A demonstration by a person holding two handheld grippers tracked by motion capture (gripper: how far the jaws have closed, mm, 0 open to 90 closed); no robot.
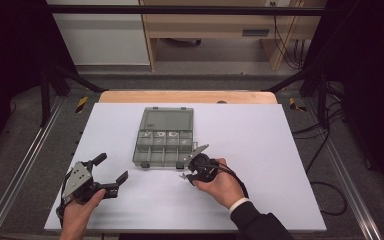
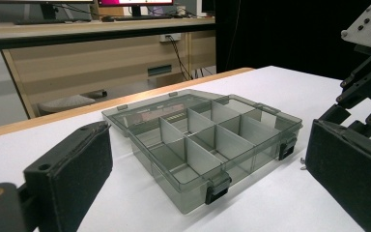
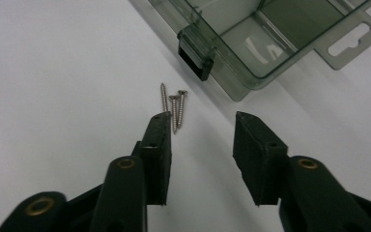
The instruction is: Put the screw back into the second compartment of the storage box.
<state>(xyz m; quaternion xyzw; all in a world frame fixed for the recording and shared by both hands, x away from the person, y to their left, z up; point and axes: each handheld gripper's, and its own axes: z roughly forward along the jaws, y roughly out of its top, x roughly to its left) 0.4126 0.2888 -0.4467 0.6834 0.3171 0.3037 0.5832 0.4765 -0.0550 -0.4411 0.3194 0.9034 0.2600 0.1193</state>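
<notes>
Three thin threaded metal screws (image 3: 174,106) lie on the smooth white tabletop (image 1: 280,150) at 5 o'clock of the clear smoky plastic box (image 1: 163,145); right tool (image 3: 200,121) spread over them, left tool (image 1: 111,169) spread wide.

Wide bare stretches of white table (image 1: 280,145) to the right of, left of and in front of the open compartment box (image 1: 163,142). Lid laid flat behind the box, taking up the far middle. Right gripper (image 1: 189,172) stood just off the box's front right corner, close to its black latch (image 3: 195,54). Three screws (image 3: 174,104) lay on the table just ahead of that gripper's left jaw, between jaws and box wall. Gap between the jaws free. Left gripper (image 1: 109,172) held wide apart, well left of the box, bare table between. Dark frame posts flanked the table's edges.
</notes>
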